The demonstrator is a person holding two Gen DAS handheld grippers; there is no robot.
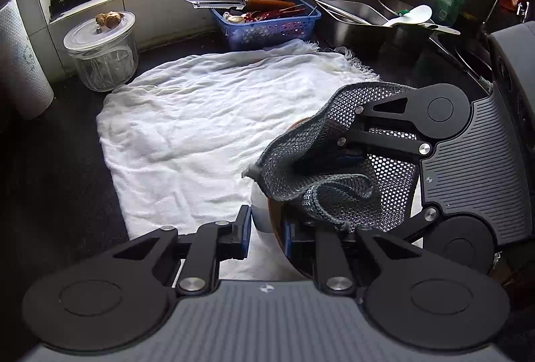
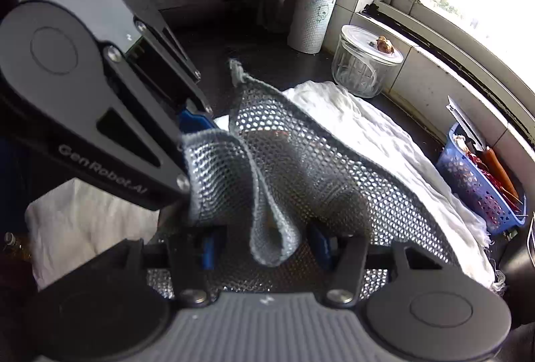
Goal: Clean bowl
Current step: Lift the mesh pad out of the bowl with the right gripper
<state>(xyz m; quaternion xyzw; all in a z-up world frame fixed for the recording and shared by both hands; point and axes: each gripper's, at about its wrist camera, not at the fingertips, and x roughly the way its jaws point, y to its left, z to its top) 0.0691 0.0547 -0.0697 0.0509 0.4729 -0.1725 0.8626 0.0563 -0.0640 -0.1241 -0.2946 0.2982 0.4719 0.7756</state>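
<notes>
Bowl (image 1: 264, 215): on the white towel (image 1: 200, 128), rim clamped in the left claw (image 1: 265, 236)
Mesh cloth (image 1: 334, 168): draped over the bowl
Right claw (image 2: 264, 246): apart, a fold of cloth lying loose between the pads
Technique: re-close on the fold; keep the rim pinned; wipe the inside in circles

Left gripper (image 1: 265, 236) pinched, right gripper (image 2: 262, 246) parted
</notes>
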